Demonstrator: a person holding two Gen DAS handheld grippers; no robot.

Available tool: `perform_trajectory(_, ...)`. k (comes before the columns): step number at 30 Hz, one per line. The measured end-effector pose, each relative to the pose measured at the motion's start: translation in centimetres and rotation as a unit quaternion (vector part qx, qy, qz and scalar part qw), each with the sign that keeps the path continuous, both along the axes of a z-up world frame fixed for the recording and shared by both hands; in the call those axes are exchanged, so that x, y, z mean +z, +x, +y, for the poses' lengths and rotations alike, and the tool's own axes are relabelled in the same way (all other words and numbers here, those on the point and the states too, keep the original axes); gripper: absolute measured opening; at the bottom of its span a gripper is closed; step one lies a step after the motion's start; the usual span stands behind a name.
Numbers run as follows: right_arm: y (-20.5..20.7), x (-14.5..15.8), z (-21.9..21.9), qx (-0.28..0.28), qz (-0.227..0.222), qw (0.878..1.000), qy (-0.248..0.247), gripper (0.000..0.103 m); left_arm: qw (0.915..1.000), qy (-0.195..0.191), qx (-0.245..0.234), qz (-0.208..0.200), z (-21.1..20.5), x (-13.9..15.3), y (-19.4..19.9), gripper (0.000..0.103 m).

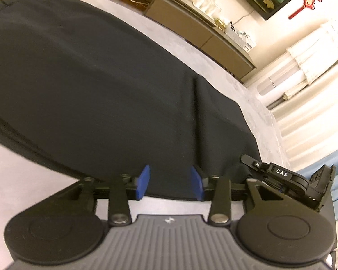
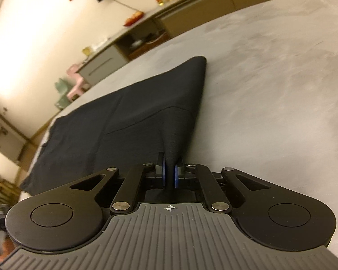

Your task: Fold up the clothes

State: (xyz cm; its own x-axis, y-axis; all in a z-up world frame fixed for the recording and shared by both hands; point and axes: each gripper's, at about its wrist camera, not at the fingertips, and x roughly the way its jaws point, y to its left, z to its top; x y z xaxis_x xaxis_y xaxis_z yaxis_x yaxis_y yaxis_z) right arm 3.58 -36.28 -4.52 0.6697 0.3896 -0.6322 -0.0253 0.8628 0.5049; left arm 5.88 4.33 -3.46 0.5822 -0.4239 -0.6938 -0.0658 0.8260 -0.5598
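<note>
The dark garment [image 1: 90, 85] lies spread across the pale grey worktop [image 2: 270, 90], mostly flat and seemingly only one fold in, if that; by my judgement the task is at an early to middle stage, with at least the present fold to lay down and further folds to come.

The right tool [image 2: 169, 175] is clenched on a bunched edge of the garment: the cloth rises from the worktop into a narrow neck that runs between the blue pads [image 2: 163, 173], and from there it fans out into a taut, tent-like ridge ending in a rounded corner farther off. The lifted part shows a curved seam line across it.

The left tool [image 1: 170, 183] is released, its blue pads well apart, with the near hem of the garment lying between them; whether the pads touch the cloth I cannot tell. The right tool's black body shows at that view's right edge, close to the same hem.

The fabric is matte, black or very dark navy, smooth-woven and limp, with one soft crease running up from the hem in the left view. The worktop covering looks like brushed, mottled grey material. A long sideboard [image 1: 214, 33] with small ornaments stands behind.
</note>
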Motion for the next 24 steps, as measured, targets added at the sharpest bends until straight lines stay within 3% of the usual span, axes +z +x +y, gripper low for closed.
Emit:
perform_trajectory(5,-0.5,0.4,-1.7,-0.007,0.0,1.0,-0.011,0.003,0.9998,-0.011,0.019,0.003,1.8,0.0,-0.6,0.044)
perform_trajectory(9,-1.1,1.5,-3.3,-0.038,-0.002,0.996,-0.085,0.003,0.9995,-0.002,0.031,-0.009,3.5,0.7,-1.9,0.049)
perform_trajectory(12,-1.1,1.7,-4.0,-0.062,0.007,0.989,-0.137,0.004,0.9966,0.018,0.077,-0.024,6.3,1.7,-3.3,0.057)
perform_trajectory(13,-1.2,1.8,-3.9,-0.069,0.008,0.987,-0.147,0.012,0.9938,0.023,0.104,-0.031,8.0,1.8,-4.2,0.063)
perform_trajectory(16,-2.2,2.8,-3.2,-0.114,-0.008,0.974,-0.195,0.072,0.9796,0.042,0.195,-0.026,13.5,1.5,-6.7,0.07)
perform_trajectory(17,-2.8,3.4,-2.7,-0.13,-0.025,0.967,-0.219,0.077,0.9739,0.036,0.223,-0.021,15.4,1.1,-7.6,0.071)
perform_trajectory(20,-4.3,5.3,-1.0,-0.147,-0.072,0.949,-0.269,0.077,0.9576,-0.038,0.286,-0.001,20.0,-0.9,-8.7,0.077)
perform_trajectory(22,-5.3,6.5,0.8,-0.14,-0.107,0.94,-0.291,0.077,0.9473,-0.078,0.311,0.012,22.1,-2.3,-8.2,0.088)
perform_trajectory(24,-6.3,7.4,3.2,-0.124,-0.145,0.931,-0.31,0.077,0.9408,-0.096,0.325,0.02,23.4,-3.3,-7.4,0.089)
